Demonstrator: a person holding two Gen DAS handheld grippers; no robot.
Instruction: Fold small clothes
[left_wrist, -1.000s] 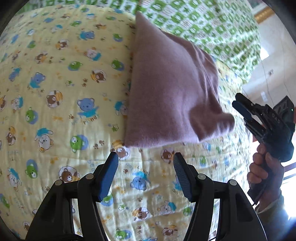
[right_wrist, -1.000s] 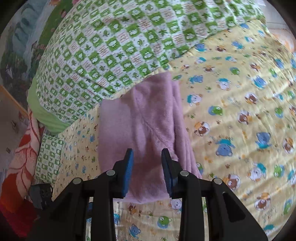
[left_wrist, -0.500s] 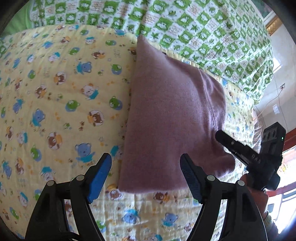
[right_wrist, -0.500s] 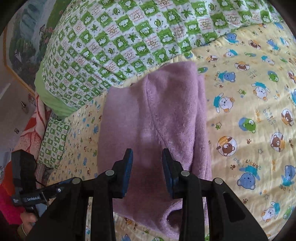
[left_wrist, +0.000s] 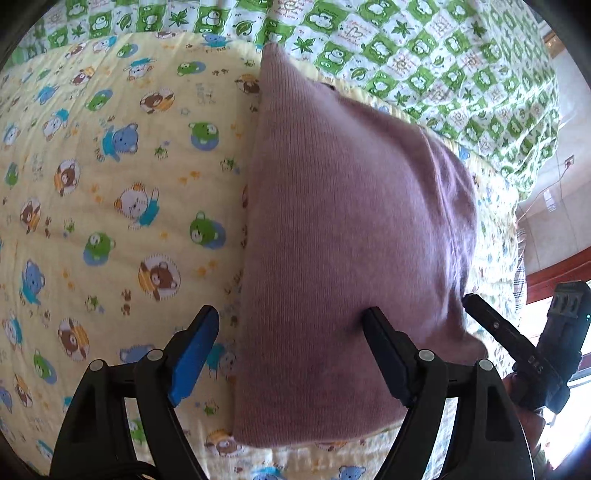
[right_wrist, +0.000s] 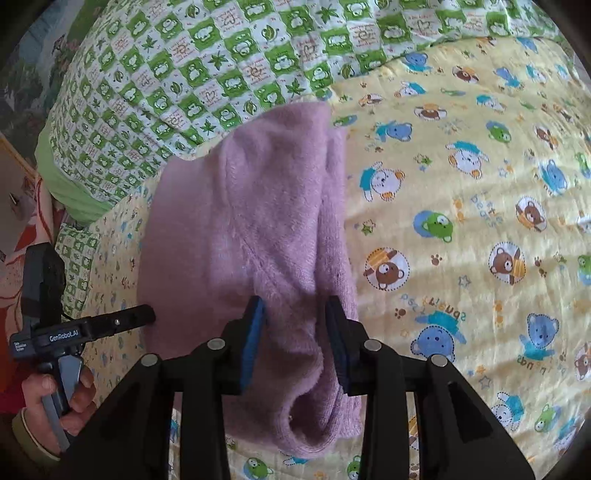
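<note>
Your folded mauve knitted garment (left_wrist: 354, 236) lies flat on the pale yellow quilt printed with cartoon bears (left_wrist: 110, 192), its far corner close to the green-and-white checked blanket with leaf and frog prints (left_wrist: 424, 48) at the head of the bed. In the right wrist view the same garment (right_wrist: 240, 229) shows its fleecy layers stacked, with a rolled fold open at the near end.

Your left gripper (left_wrist: 291, 332) has just been opening and its jaws now stand wide. They straddle the garment's near left edge: the left blue pad is over the quilt just beside the cloth, the right one over the knit. Nothing is clamped between them; whether the right tip touches the cloth is not clear.

Your right gripper (right_wrist: 295, 317) has also just been opening, though its jaws are still fairly narrow. They sit low over the garment's near end, with a ridge of the fleecy cloth between the blue pads (right_wrist: 255, 325); you cannot tell from here whether the pads press on it.

Your left hand (right_wrist: 55, 402) shows in the right wrist view, fingers around its gripper's handle.
</note>
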